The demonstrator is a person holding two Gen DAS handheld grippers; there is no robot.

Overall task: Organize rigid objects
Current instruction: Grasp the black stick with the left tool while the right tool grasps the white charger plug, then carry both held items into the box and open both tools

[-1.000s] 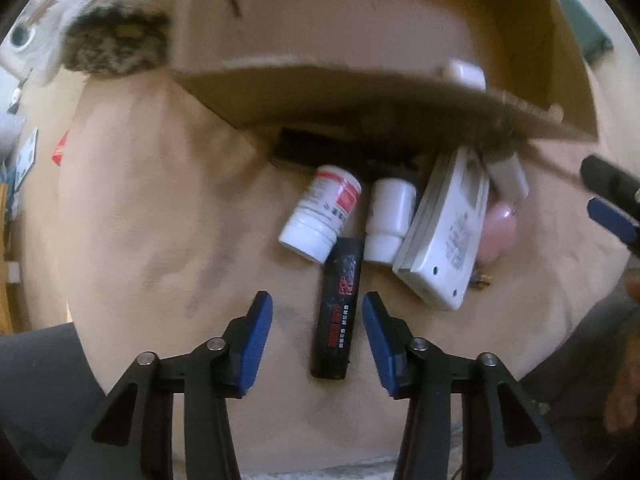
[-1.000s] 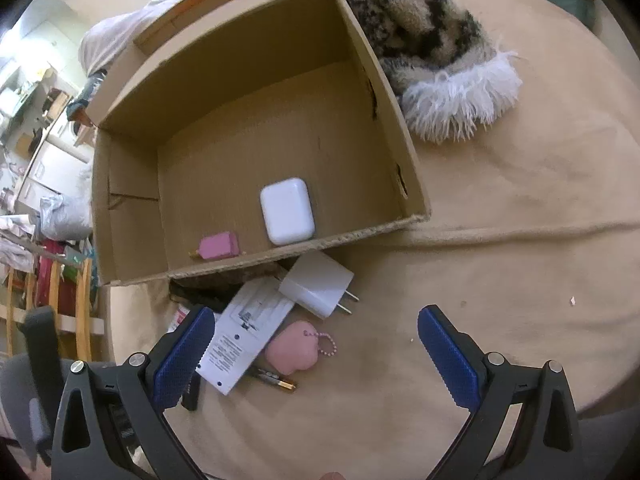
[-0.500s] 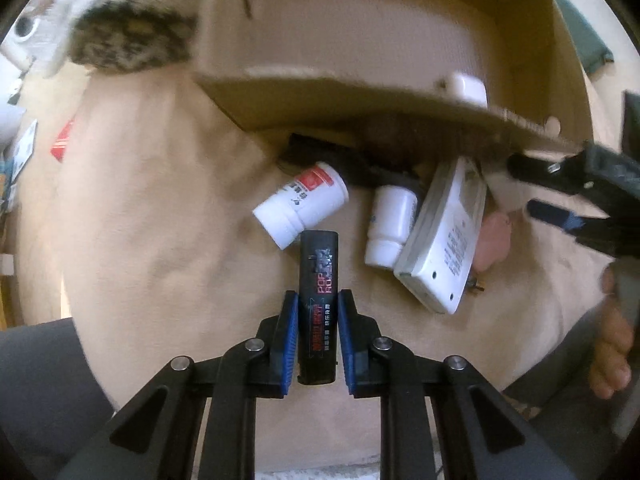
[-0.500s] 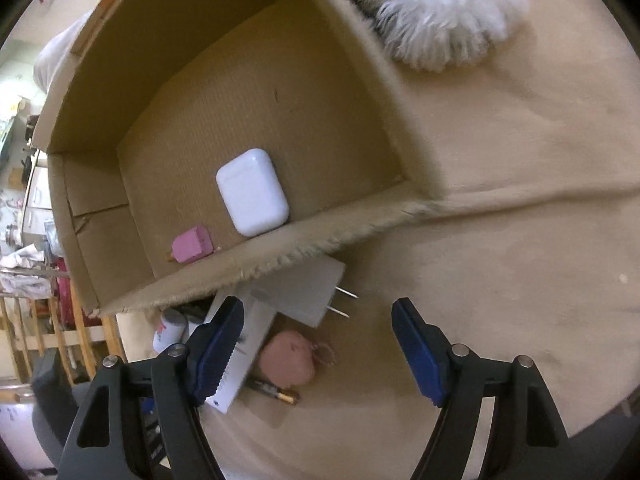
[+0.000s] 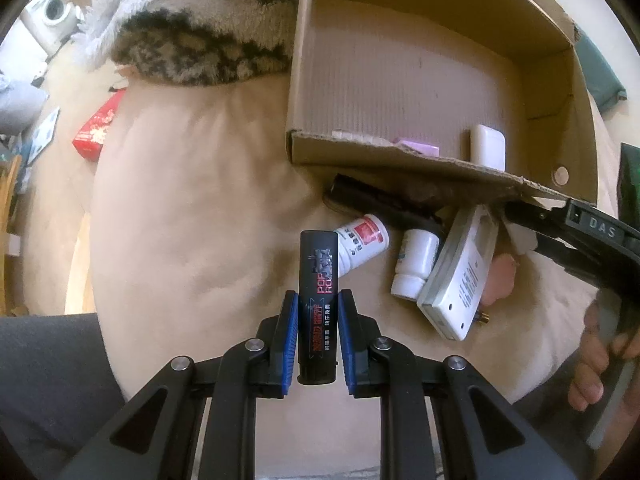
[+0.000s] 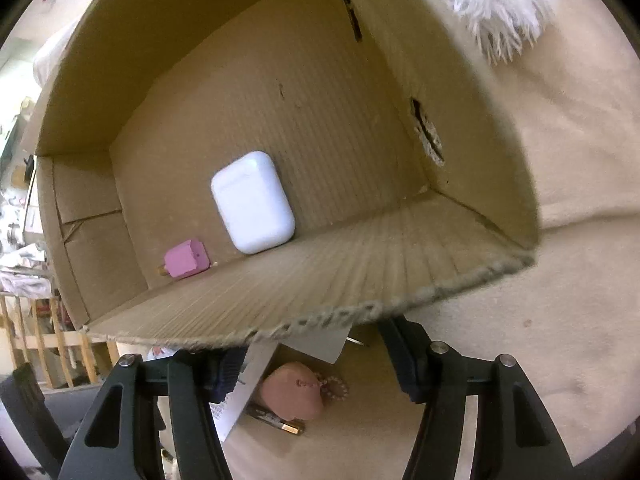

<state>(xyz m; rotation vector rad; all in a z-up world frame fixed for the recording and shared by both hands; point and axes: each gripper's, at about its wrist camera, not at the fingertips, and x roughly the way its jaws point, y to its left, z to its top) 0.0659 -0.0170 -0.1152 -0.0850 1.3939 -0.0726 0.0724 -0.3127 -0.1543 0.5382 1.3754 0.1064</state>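
My left gripper (image 5: 317,336) is shut on a black stick-shaped case (image 5: 317,280) with red lettering and holds it above the beige cushion. Beyond it lie two white bottles (image 5: 362,242) (image 5: 414,264), a white flat device (image 5: 460,276) and a pink heart charm (image 5: 500,280), all before the cardboard box (image 5: 400,160). My right gripper (image 6: 316,344) is open, its fingers astride a white plug adapter (image 6: 320,344) under the box's front flap. The box holds a white earbud case (image 6: 252,202) and a pink eraser (image 6: 186,258).
A furry leopard-print item (image 5: 192,40) lies left of the box. A red packet (image 5: 96,128) lies off the cushion at left. A small battery (image 6: 276,420) lies by the heart charm (image 6: 292,392). A black object (image 5: 380,200) lies under the box edge.
My left gripper closed on the black case and lifted it. My right gripper moved in under the box flap and narrowed around the plug adapter.
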